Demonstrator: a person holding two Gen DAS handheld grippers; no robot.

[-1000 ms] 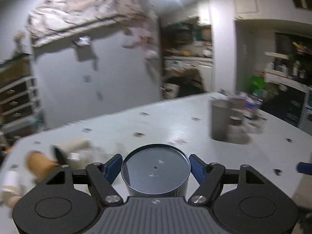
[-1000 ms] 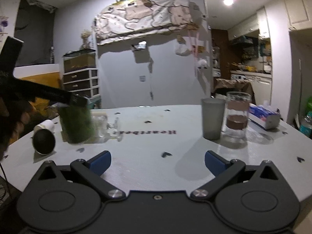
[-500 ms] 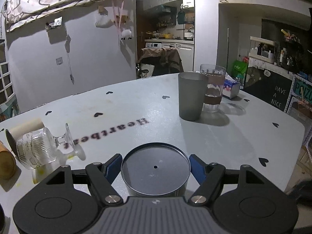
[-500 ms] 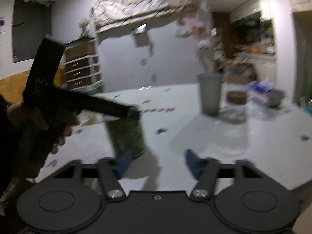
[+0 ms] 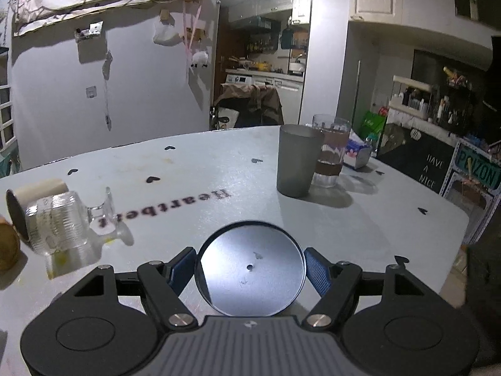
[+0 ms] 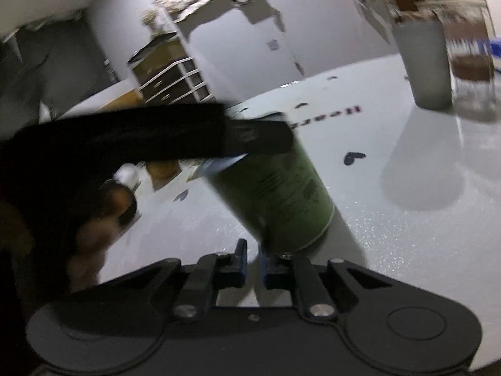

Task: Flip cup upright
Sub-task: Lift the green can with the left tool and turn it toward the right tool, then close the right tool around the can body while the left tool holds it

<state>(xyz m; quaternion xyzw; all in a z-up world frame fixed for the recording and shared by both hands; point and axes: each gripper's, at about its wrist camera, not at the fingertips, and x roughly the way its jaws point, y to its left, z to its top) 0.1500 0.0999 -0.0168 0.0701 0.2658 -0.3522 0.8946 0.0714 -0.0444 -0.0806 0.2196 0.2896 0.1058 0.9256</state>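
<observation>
My left gripper point(image 5: 250, 268) is shut on a green cup point(image 6: 275, 197) that stands base-up on the white table point(image 5: 360, 228); its round metal base point(image 5: 250, 269) fills the space between the blue pads. In the right wrist view the left gripper point(image 6: 260, 144) clamps the cup near its top. My right gripper point(image 6: 253, 263) has its jaws nearly together, empty, low at the cup's bottom edge. A clear stemmed glass point(image 5: 62, 222) lies on its side at the left.
A grey tumbler point(image 5: 297, 159) and a clear glass with a brown band point(image 5: 330, 153) stand upright at the far right. A cream cup point(image 5: 31, 194) and a brown object point(image 5: 6, 247) lie at the left edge. A tissue box point(image 5: 357, 156) sits behind the glasses.
My left gripper carried the green cup toward the table's middle and front. My right gripper closed its jaws and moved in close beside the cup's bottom.
</observation>
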